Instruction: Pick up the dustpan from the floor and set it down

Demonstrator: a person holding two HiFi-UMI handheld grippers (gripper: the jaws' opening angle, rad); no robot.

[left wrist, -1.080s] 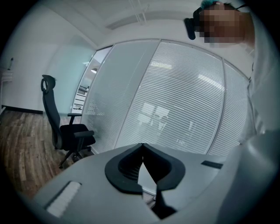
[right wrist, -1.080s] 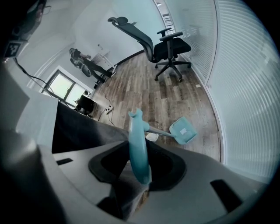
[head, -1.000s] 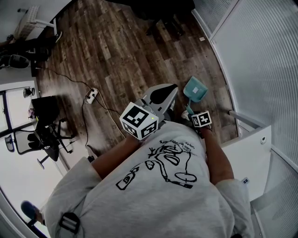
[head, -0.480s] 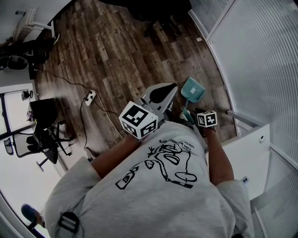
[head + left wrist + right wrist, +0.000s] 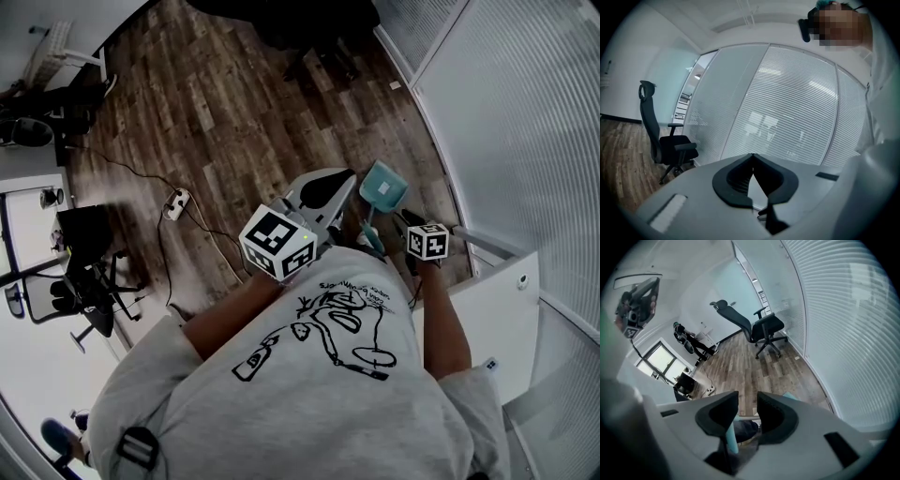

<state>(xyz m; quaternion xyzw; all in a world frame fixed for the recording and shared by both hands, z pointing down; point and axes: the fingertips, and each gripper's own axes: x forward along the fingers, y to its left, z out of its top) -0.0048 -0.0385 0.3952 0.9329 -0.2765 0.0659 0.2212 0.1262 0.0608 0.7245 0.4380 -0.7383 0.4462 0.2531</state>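
Dark wooden floor runs up to a glass wall lined with ribbed blinds, and a person in a grey shirt is close beside it. A black office chair sits further along the wall. The left hand-held gripper points outward with its jaws pressed tip to tip, nothing between them. The right hand-held gripper has just tightened a little on the teal dustpan, clamping its handle, with the pan over the floor near the glass.
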